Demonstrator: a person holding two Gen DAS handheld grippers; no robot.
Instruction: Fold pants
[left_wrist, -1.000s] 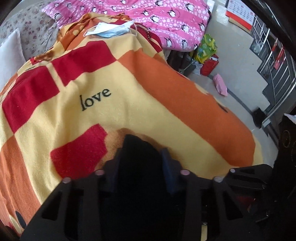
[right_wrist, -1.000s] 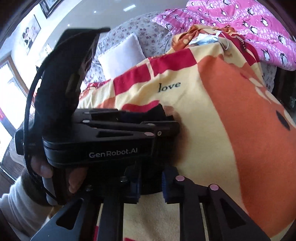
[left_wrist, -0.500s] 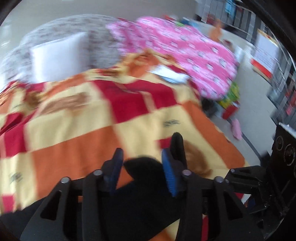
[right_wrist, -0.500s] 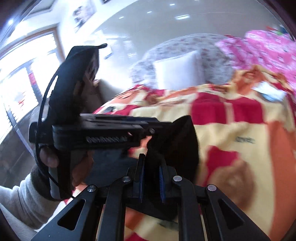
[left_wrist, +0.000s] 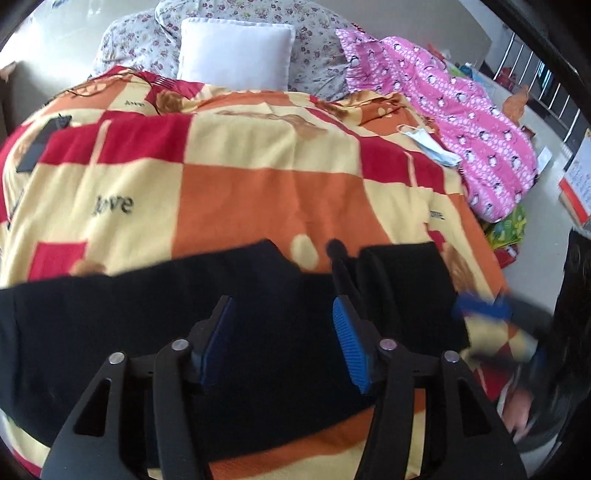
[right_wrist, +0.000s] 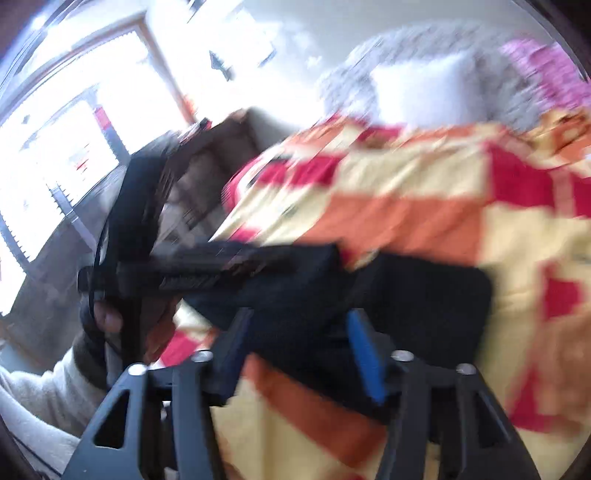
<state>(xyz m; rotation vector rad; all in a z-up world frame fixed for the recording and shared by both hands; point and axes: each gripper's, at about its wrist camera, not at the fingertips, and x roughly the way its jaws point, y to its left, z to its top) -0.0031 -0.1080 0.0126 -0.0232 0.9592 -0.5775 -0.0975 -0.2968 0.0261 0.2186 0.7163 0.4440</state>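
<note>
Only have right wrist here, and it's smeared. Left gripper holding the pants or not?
Observer: No. The left wrist view shows the left gripper open, jaws apart above the pants, with nothing clamped.
Operator: How do the pants lie?
Observer: As one long black band running left to right across the near part of the blanket.
Operator: Anything else on that blanket?
Observer: A face mask lies at the far right, beside the pink penguin cover, well apart from the pants.
</note>
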